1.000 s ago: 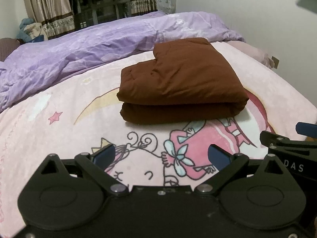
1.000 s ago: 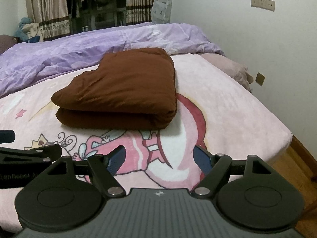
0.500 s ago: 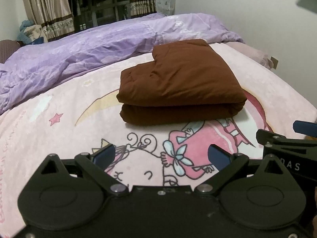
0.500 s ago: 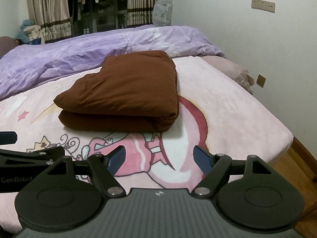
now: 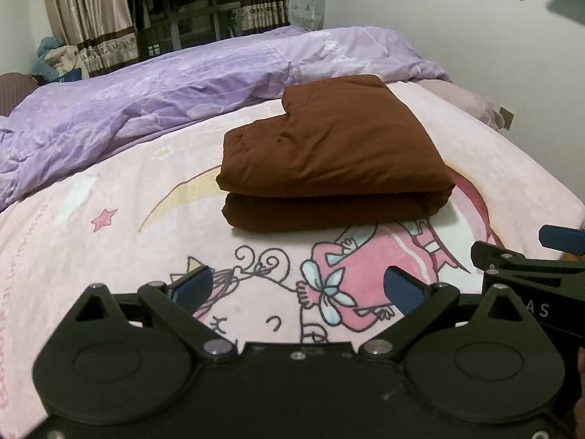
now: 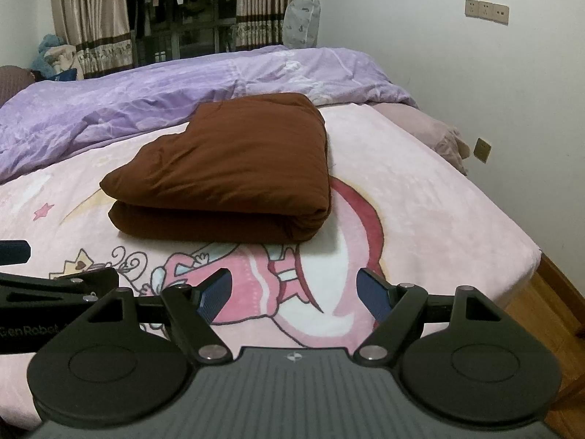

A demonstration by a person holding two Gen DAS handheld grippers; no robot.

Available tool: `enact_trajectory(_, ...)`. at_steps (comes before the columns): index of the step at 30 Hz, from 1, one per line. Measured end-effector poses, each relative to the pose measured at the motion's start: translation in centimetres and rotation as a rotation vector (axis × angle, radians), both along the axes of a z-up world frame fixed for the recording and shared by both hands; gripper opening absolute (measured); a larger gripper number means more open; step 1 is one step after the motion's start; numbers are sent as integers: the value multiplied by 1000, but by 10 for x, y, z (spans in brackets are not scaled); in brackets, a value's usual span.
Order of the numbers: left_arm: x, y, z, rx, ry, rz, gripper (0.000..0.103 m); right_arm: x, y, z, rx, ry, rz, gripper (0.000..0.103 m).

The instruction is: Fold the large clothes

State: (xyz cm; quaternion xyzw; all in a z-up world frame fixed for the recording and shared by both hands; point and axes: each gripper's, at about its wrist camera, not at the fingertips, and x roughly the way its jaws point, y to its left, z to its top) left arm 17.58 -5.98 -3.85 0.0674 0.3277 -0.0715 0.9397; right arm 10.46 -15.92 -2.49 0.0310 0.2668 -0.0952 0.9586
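A brown padded garment point(image 5: 332, 153) point(image 6: 226, 168) lies folded into a thick two-layer bundle on the pink cartoon blanket point(image 5: 109, 256) point(image 6: 420, 190). My left gripper point(image 5: 298, 287) hovers in front of it over the blanket, open, nothing between its blue pads. My right gripper point(image 6: 294, 294) is also open and empty, short of the bundle's near edge. Neither gripper touches the garment. In the left wrist view part of the right gripper point(image 5: 530, 263) shows at the right edge; the left gripper point(image 6: 44, 285) shows at the left edge of the right wrist view.
A rumpled purple duvet point(image 5: 164, 87) point(image 6: 164, 87) lies along the far side of the bed. A pinkish pillow point(image 6: 431, 128) sits by the white wall at the right. The bed's right edge drops to a wooden floor point(image 6: 541, 314). Curtains point(image 6: 91, 18) hang behind.
Both views have crept slightly, so the garment sits a touch lower and further right in the right wrist view. Both grippers stay open and the garment has not moved.
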Motion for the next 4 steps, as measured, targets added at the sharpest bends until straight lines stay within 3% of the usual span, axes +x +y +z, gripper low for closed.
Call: enact_trajectory(4,-3,4,1,-17,-14,5,102,1,0,0,-1,6,1,91)
